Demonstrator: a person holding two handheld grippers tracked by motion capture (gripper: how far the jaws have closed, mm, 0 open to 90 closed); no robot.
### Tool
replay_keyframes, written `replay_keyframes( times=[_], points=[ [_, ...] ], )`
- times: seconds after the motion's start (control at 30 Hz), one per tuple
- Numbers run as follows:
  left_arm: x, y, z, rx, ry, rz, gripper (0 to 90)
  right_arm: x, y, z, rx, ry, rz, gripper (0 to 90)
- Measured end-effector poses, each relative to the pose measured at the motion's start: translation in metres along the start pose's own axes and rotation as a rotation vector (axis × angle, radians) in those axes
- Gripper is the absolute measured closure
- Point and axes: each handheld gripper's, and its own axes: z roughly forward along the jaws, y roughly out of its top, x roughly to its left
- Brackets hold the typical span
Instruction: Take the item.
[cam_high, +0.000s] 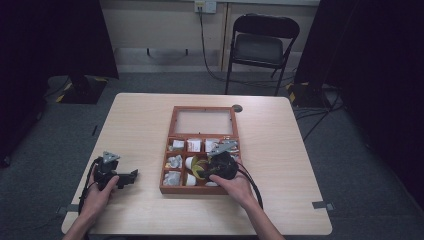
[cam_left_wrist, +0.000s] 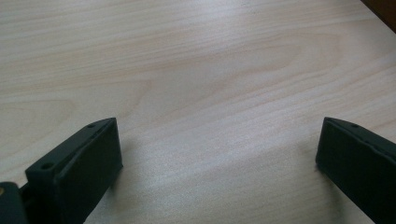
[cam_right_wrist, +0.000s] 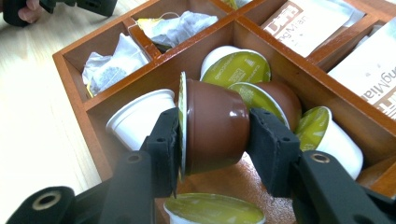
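Clamped end to end in the right gripper (cam_right_wrist: 212, 140), a brown capsule (cam_right_wrist: 215, 128) hangs over the wooden box (cam_right_wrist: 74, 63); its tapered wall could slip. Left gripper (cam_left_wrist: 217, 154) rests open on the table (cam_left_wrist: 196, 70).

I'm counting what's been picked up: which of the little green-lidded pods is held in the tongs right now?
The brown pod, lying on its side, clamped between the right tongs lid to base. The white pods around it lie loose in the wooden box.
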Motion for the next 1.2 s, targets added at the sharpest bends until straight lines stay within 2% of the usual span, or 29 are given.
replay_keyframes(
  times=[0.57, 0.8, 1.2],
  points=[
    [0.000, 0.000, 0.000, 0.001, -0.001, 0.000, 0.0, -0.002, 0.004, -0.014, -0.050, -0.028, 0.009, 55.4],
    [0.000, 0.000, 0.000, 0.001, -0.001, 0.001, 0.0, -0.001, 0.003, -0.020, -0.069, -0.042, -0.002, 55.4],
    [0.000, 0.000, 0.000, 0.001, -0.001, 0.001, 0.0, -0.006, 0.001, -0.032, -0.105, -0.071, 0.021, 55.4]
  ],
)
